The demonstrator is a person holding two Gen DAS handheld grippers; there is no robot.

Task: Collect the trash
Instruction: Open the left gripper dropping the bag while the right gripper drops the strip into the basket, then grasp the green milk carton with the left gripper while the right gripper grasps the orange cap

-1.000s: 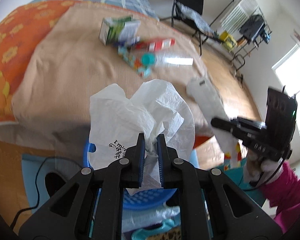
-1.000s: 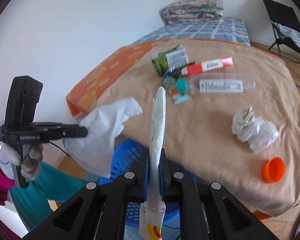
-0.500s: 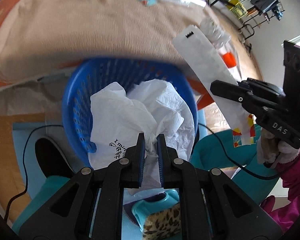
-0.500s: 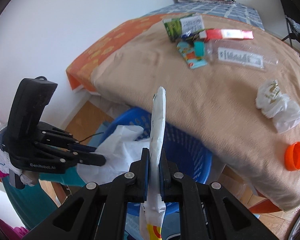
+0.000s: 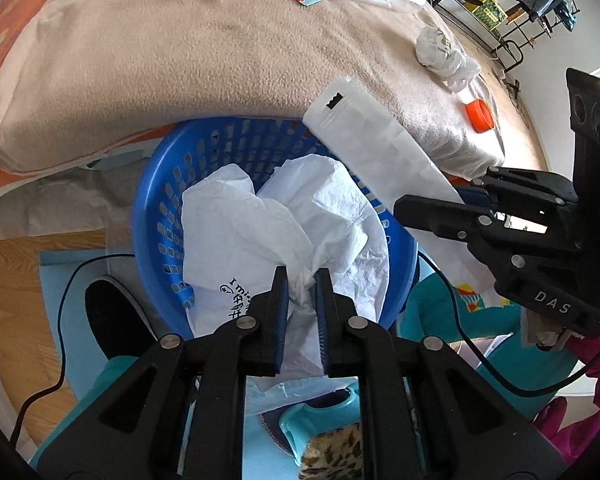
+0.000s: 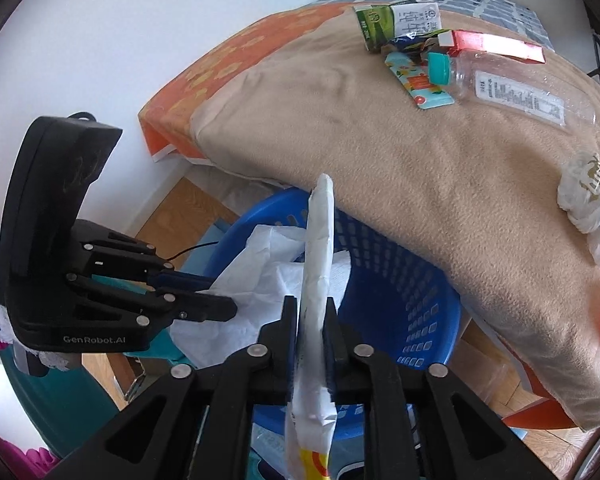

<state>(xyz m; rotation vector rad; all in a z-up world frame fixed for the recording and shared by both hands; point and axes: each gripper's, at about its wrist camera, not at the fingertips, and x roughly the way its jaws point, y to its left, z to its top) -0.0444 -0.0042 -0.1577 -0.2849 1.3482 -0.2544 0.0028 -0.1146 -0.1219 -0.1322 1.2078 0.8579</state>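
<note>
My left gripper is shut on a crumpled white plastic bag and holds it over the blue perforated basket. It also shows in the right wrist view, with the bag hanging at the basket. My right gripper is shut on a flat white paper pouch, held upright above the basket's rim. The pouch and right gripper show at the right of the left wrist view.
The basket stands on the floor against a bed with a tan blanket. On it lie a clear bottle, a green carton, a red box, a crumpled white bag and an orange cap.
Both grippers have swung down from above the bed to the basket. The white bag now hangs lower over the basket's mouth, and the pouch is over its rim.
</note>
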